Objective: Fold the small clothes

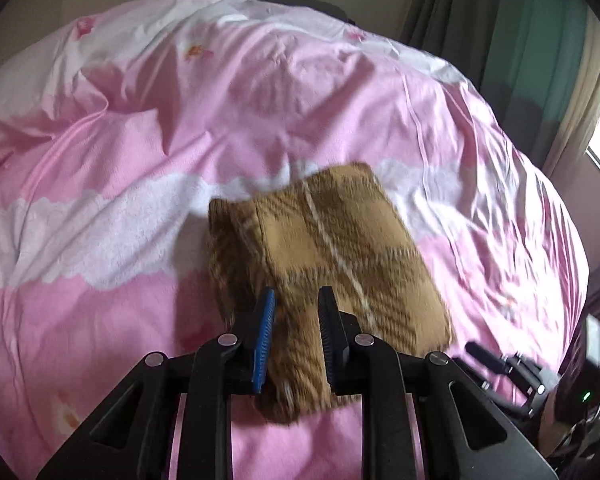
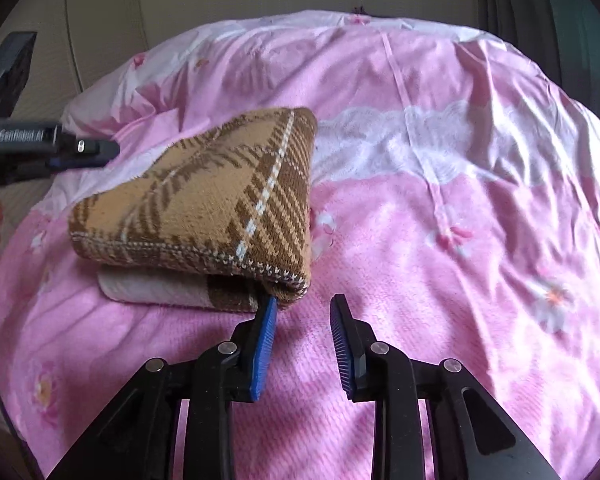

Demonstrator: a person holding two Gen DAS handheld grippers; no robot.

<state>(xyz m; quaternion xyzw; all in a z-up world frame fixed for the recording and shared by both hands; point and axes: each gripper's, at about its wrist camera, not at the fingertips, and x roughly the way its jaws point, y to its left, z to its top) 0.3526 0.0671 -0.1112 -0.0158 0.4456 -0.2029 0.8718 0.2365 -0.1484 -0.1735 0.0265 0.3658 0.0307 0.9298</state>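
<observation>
Knitwear, a tan plaid sweater (image 2: 204, 204) already folded into a thick bundle, lies on the pink bed cover (image 2: 440, 240). Judged step: final tidy or lift. Its long axis runs from 8 to 2 o'clock in the right wrist view. Left gripper (image 1: 297, 336) pinches its near edge; right gripper (image 2: 304, 344), at 5 o'clock, stands spread and empty. Next: carry it without unfolding.

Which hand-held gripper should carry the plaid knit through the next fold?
Left. The left hand-held gripper is already clamped on the plaid knit; the right hand-held gripper stands open beside its corner, holding nothing.
</observation>
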